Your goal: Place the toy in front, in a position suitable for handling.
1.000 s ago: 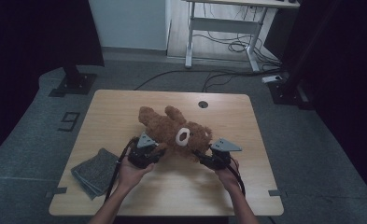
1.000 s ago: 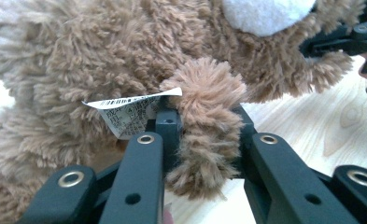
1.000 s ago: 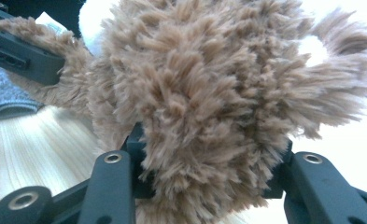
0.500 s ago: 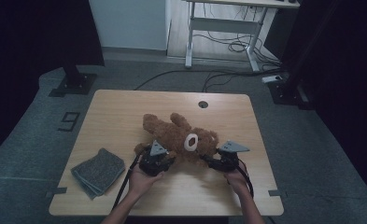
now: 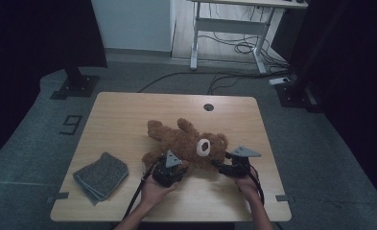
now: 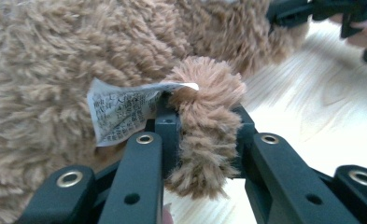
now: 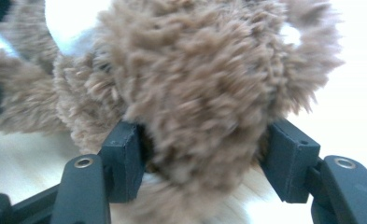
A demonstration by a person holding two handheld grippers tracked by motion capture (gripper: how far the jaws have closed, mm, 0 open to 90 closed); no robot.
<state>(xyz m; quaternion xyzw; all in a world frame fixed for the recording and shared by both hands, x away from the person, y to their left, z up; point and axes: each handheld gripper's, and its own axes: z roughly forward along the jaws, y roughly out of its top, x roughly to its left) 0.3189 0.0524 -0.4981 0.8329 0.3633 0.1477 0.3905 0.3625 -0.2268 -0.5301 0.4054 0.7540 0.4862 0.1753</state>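
both hand-held grippers [image 5: 169, 168] [image 5: 224, 167] still clamp the teddy bear [image 5: 186, 143], dragged nearer the person.

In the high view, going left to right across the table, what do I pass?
Folded grey cloth → left hand-held gripper → teddy bear's white muzzle → right hand-held gripper.

Teddy bear [image 5: 186, 143] blocks table [image 5: 128, 115] centre; folded grey cloth [image 5: 100, 175] sits at 8 o'clock; bare wood from 10 to 2 o'clock.
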